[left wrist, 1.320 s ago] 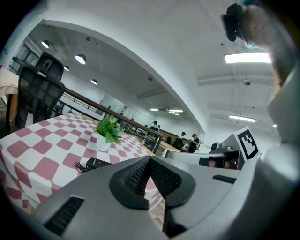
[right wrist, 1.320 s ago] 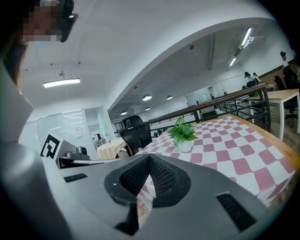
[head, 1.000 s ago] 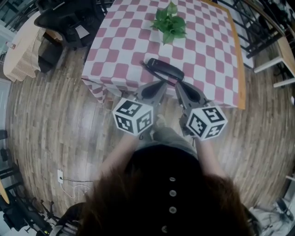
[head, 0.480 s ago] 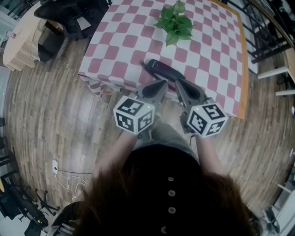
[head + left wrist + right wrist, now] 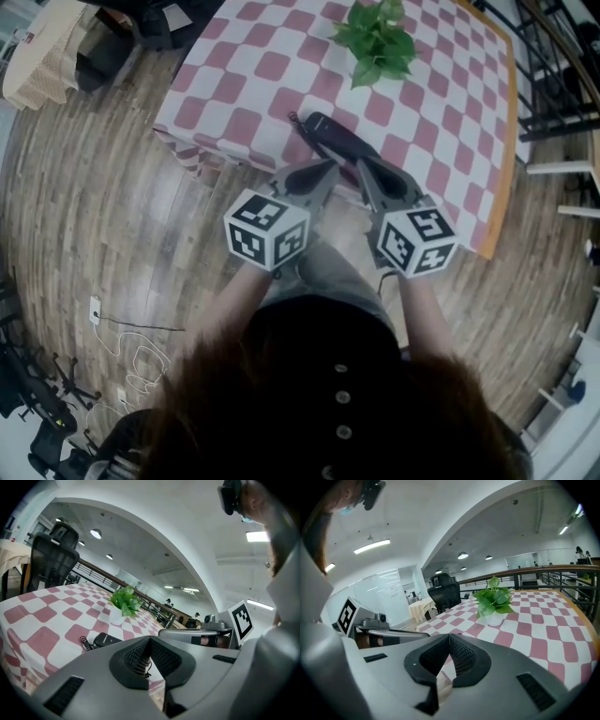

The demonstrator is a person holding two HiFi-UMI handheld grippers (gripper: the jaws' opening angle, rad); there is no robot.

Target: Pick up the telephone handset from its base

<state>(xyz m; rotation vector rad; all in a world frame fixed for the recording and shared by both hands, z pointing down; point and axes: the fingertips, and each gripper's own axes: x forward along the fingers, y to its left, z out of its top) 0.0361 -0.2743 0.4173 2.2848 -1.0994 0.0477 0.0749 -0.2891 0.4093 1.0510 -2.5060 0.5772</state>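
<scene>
At the table's near edge: the telephone handset lies black and long on the red-and-white checked cloth, well short of the potted plant.
Left gripper: jaws pressed together at the tips, with nothing pinched and nothing touched.
Right gripper: jaws likewise closed tip to tip, and empty.
Handset against the jaws: in the head view it sits just beyond both pairs of tips, apart from them. Both grippers point at it from the floor side of the table edge.
Left gripper view: one end of the handset and its coiled cord show to the left of the closed tips, with the right gripper's marker cube alongside.
Right gripper view: of the two gripper views, only the left one catches the handset. This one gives cloth, plant and a black office chair.
</scene>
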